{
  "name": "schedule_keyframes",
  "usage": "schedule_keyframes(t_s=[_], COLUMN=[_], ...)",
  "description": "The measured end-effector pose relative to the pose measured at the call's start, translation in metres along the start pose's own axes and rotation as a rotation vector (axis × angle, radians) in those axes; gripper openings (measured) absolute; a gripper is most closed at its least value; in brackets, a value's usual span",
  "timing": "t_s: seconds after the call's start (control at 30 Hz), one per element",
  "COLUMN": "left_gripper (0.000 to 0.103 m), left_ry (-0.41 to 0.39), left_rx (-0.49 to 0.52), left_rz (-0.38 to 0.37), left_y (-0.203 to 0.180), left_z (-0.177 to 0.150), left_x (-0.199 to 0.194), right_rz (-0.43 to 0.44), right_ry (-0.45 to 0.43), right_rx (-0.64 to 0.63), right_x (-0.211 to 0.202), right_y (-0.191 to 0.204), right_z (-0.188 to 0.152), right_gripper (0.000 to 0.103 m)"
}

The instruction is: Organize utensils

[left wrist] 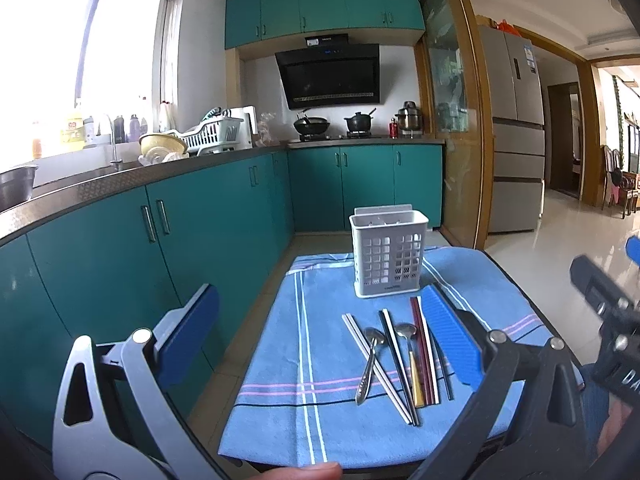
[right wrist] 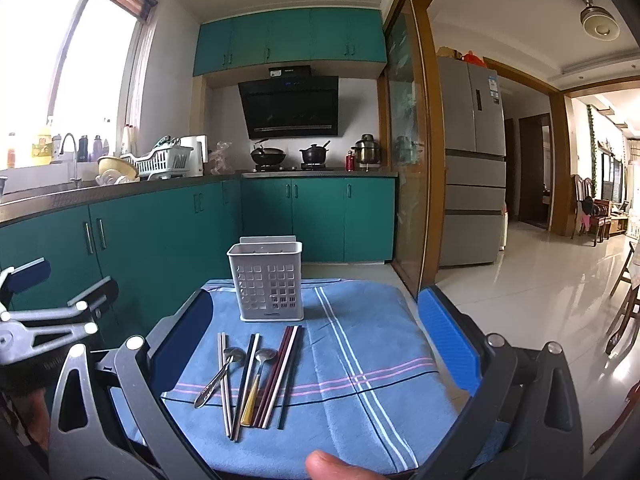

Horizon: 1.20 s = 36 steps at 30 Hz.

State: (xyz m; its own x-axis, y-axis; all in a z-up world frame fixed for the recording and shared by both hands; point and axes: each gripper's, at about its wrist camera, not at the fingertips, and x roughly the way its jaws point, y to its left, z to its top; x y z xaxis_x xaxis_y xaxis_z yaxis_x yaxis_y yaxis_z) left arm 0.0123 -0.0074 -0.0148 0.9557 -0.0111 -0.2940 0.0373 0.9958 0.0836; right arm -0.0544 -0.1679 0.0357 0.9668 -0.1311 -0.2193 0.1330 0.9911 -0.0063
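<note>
Left gripper (left wrist: 320,352) spread wide, holding nothing, above the blue towel (left wrist: 280,420). On the towel, left to right: white chopsticks (right wrist: 224,380), silver spoon (right wrist: 224,372), dark chopsticks (right wrist: 246,376), gold-handled spoon (right wrist: 256,384), red-and-white chopsticks (right wrist: 280,372). White holder (right wrist: 267,282) stands upright just behind them. Right gripper (right wrist: 316,344) also wide open, empty.

A small dark-edged table (right wrist: 192,300), almost wholly covered by a blue striped cloth (right wrist: 360,360). On the cloth, a white perforated utensil holder (right wrist: 266,282) standing upright at the far end; nearer, side by side, several pairs of chopsticks (right wrist: 280,372) and two spoons (right wrist: 220,376), some apparently overlapping.
</note>
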Motion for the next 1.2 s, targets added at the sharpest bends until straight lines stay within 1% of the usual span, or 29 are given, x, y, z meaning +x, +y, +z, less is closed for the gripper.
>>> schedule_keyframes(t_s=[0.2,1.2], left_gripper=[0.1,0.1], left_ry=[0.0,0.001], left_rx=[0.0,-0.019], left_rz=[-0.01,0.007], left_y=[-0.0024,0.0049], left_z=[-0.0019,0.0022], left_x=[-0.0012,-0.003], right_rz=[-0.001,0.011], right_ry=[-0.01,-0.013], right_rx=[0.013,-0.011], right_x=[0.0003,0.0011], right_y=[-0.0027,-0.0011], right_z=[0.0035,0.0014], right_gripper=[0.1,0.1])
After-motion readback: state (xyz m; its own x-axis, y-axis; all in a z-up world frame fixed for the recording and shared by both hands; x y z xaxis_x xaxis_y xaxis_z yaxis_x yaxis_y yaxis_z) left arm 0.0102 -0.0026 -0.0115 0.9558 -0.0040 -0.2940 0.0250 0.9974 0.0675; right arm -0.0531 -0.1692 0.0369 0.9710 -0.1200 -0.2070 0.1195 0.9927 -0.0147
